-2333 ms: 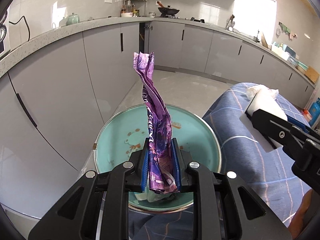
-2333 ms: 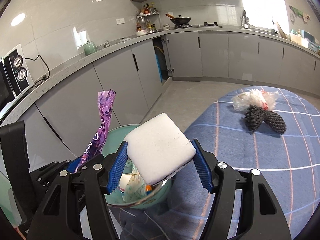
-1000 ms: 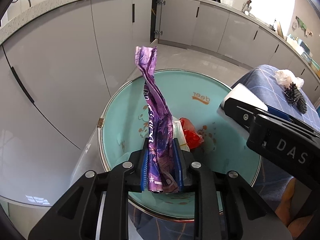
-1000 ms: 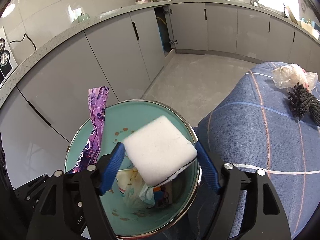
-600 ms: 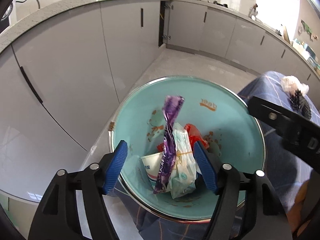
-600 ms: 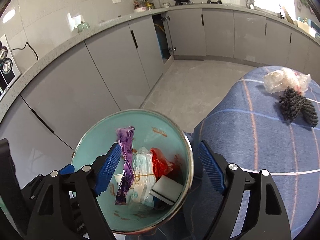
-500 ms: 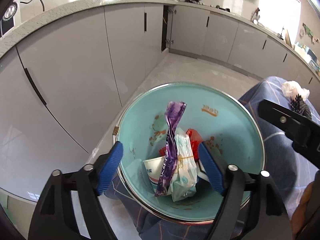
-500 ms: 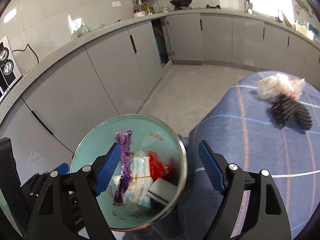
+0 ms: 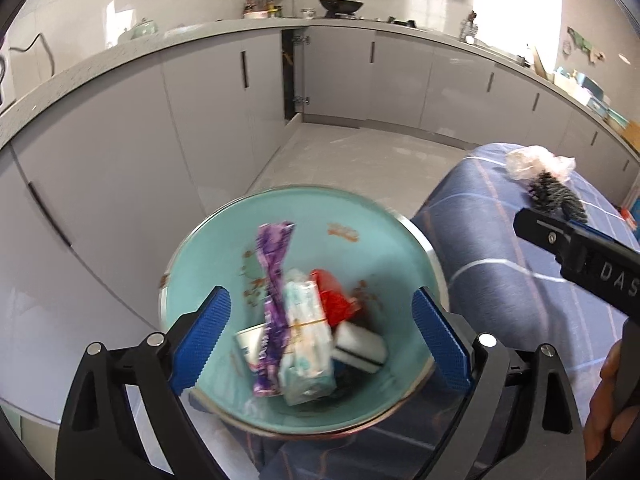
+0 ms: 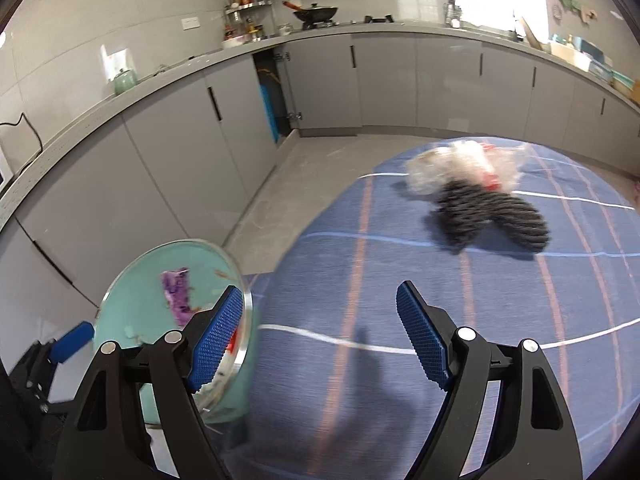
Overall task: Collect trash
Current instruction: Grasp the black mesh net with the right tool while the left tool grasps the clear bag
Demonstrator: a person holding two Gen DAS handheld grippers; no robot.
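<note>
Sitting in the teal bin [image 9: 200,248] already are the purple wrapper [image 9: 272,264], a tissue pack [image 9: 306,336] and the white sponge [image 9: 360,346]; the left gripper [image 9: 320,336] has just been opening its fingers, now wide with nothing gripped. Right gripper [image 10: 320,332] gapes empty toward the worktop [image 10: 400,320], where a plastic bag [image 10: 440,168] and black mesh [image 10: 488,212] wait uncollected

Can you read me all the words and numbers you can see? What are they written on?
"DAS": white letters on the black body of the right gripper, running out of the left wrist picture at its edge, so more may follow.
Orange print on the inside wall of the teal bin: too blurred to read.
Print on the purple wrapper and the pale packet in the bin: too blurred to read.
No numbers or signs can be read.
</note>
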